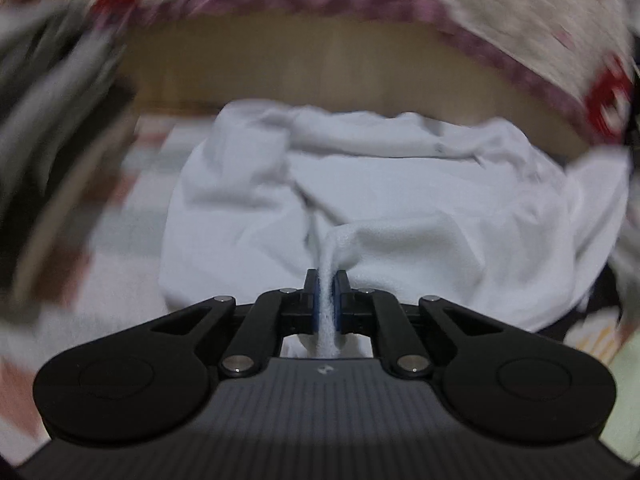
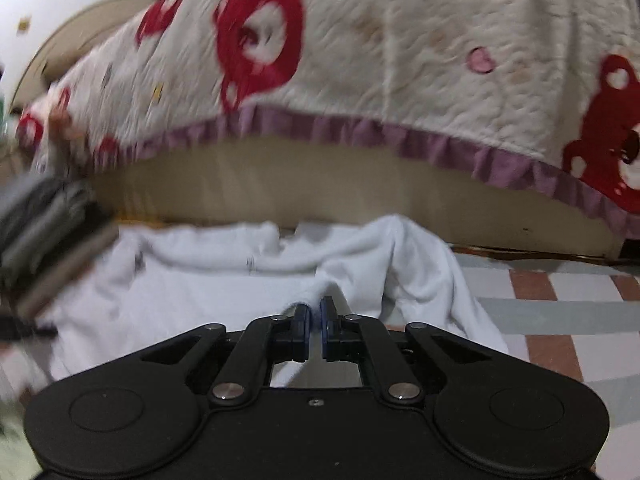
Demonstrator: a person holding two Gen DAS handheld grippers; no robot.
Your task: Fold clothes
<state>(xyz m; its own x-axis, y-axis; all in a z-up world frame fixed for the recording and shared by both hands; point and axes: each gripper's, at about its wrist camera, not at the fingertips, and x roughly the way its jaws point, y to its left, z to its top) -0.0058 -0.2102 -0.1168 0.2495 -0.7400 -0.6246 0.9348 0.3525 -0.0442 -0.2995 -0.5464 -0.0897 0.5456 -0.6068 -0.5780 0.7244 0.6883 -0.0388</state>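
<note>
The left gripper has its jaws pressed together on a fold of the white garment. The right gripper also pinches an edge of it, jaws nearly closed. The garment lies crumpled on the checked floor, its long axis running along the bed side under a blanket.

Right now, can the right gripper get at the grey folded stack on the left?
Probably not yet: the right gripper is shut on the white garment, which it must release first. The grey stack lies beside it, unobstructed.
</note>
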